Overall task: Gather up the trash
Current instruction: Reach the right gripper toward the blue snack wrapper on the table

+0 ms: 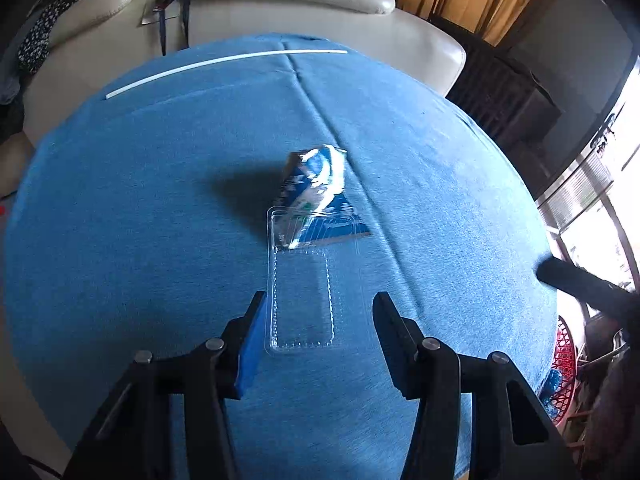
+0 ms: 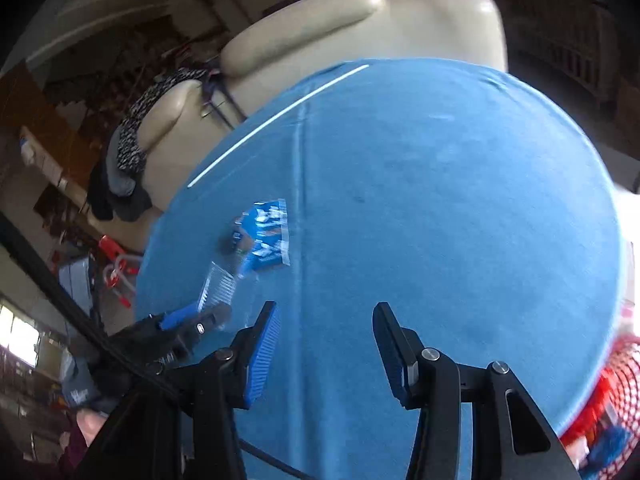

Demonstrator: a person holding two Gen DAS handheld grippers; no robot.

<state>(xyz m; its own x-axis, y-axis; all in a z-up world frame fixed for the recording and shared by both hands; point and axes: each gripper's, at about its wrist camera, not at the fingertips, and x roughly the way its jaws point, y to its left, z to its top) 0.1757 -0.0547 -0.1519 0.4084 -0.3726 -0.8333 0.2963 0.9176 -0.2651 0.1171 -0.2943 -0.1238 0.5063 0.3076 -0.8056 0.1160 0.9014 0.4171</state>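
while a cream sofa (image 1: 280, 4) fills the background beyond its far edge, the table, covered in a blue cloth (image 1: 120, 208), takes up most of both views. a red mesh basket (image 1: 566, 364) sits just off the table's right edge, low beside it, with something blue inside it; in the right wrist view it shows at the lower right corner of the frame. a thin white strip (image 1: 224, 65) runs along the cloth close to the far edge.

near the middle of the table lies the trash: a crumpled blue and white wrapper (image 1: 316, 184), partly raised off the cloth and casting a shadow to its left. its near end overlaps a clear plastic blister tray (image 1: 304, 300), which lies flat on the cloth and stretches from the wrapper toward the near edge.

the left gripper (image 1: 318, 312) points down at the table with its jaws apart, one on either side of the near end of the clear tray. the left finger's blue pad (image 1: 252, 348) looks right against the tray's edge, while the right finger stands clear of it, so nothing is clamped.

the right gripper (image 2: 325, 334) hangs over bare cloth toward the right of the trash, jaws apart with nothing between them. from its view the left gripper appears blurred at the table's left edge, beside the tray.
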